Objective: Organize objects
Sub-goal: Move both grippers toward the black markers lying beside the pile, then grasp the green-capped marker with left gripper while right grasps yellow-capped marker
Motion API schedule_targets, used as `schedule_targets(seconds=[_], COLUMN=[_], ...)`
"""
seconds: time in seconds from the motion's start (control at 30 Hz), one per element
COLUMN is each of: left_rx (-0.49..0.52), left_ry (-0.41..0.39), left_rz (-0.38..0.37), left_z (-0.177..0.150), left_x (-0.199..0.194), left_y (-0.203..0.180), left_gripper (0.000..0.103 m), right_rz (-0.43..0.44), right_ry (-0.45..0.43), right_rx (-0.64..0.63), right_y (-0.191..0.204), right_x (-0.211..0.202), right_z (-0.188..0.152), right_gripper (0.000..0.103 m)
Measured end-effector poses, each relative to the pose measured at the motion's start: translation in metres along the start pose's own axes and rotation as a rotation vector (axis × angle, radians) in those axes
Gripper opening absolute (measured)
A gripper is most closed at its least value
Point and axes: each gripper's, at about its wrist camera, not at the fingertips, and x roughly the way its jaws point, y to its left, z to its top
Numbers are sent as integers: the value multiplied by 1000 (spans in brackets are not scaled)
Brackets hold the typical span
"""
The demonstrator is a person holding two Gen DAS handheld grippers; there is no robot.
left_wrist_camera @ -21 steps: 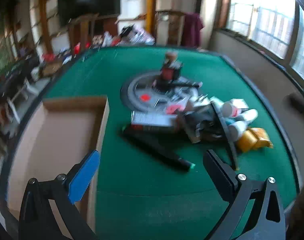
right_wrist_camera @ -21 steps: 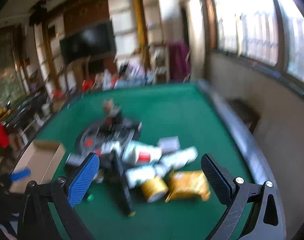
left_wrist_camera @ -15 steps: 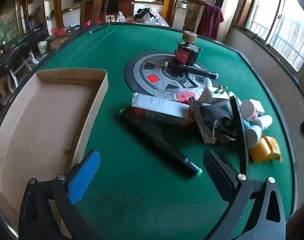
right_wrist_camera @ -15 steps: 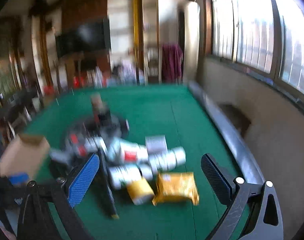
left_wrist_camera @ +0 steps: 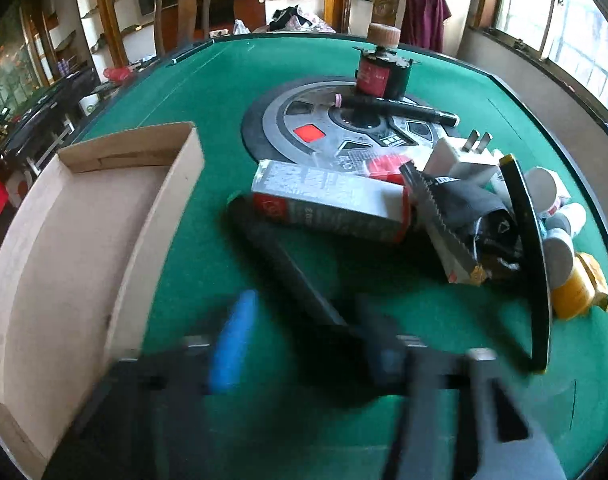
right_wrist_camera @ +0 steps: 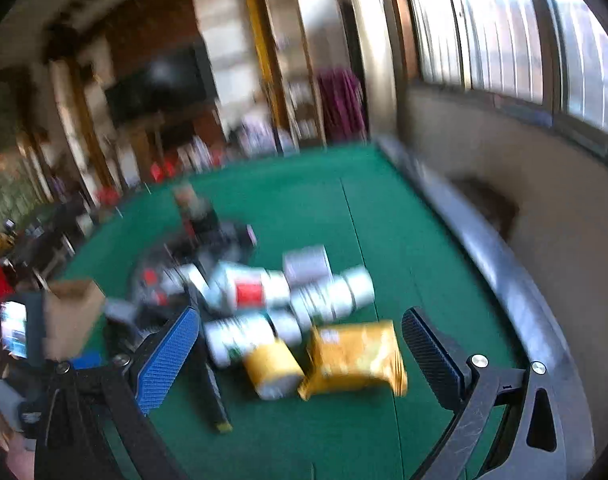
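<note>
Now the left gripper (left_wrist_camera: 304, 344), blurred, straddles a long black rod (left_wrist_camera: 287, 272) beside the cardboard box (left_wrist_camera: 63, 248); whether its fingers grip it, I cannot tell. Right gripper (right_wrist_camera: 299, 344) hangs released above the yellow packet (right_wrist_camera: 356, 356) on the green worktop (right_wrist_camera: 304, 200).

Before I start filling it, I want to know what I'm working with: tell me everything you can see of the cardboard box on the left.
The cardboard box is a shallow open tray of plain brown cardboard, without a lid. It sits flat on the green table, left of the object pile. Its low walls stand upright, and the far wall shows a folded flap. Nothing is visible inside it. Its near end runs out of frame. No object from the pile touches it, and the blurred left gripper is just to its right.
</note>
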Motion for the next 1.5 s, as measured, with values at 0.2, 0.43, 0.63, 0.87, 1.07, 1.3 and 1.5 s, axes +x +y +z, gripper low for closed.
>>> schedule_targets(seconds=[0.2,0.43,0.63,0.87,1.07,1.3,1.5], left_rx=[15,52,87,2,-8,83,178], left_ry=[4,-17,-72,-43,-11,-12,-78], left_rz=[-71,-4,-58,-291,-306,-271,-230], left_z=[-7,-4,-5,-12,-14,6,1], left_x=[-4,9,8,-12,0,12,12], left_y=[13,-5,-1,29,34,2,-14], left_gripper=[42,89,67,15,15,63,14], right_rz=[30,239,254,239,195,179,168], right_ry=[-156,114,166,33,211,334,362], right_rx=[31,98,49,-14,-137,-233,-178], right_y=[-5,-9,-1,26,63,101,96], right_x=[-35,10,6,-17,21,54,73], right_z=[-5,-6,-7,0,-4,-17,-15], right_gripper=[103,103,103,103,79,61,54])
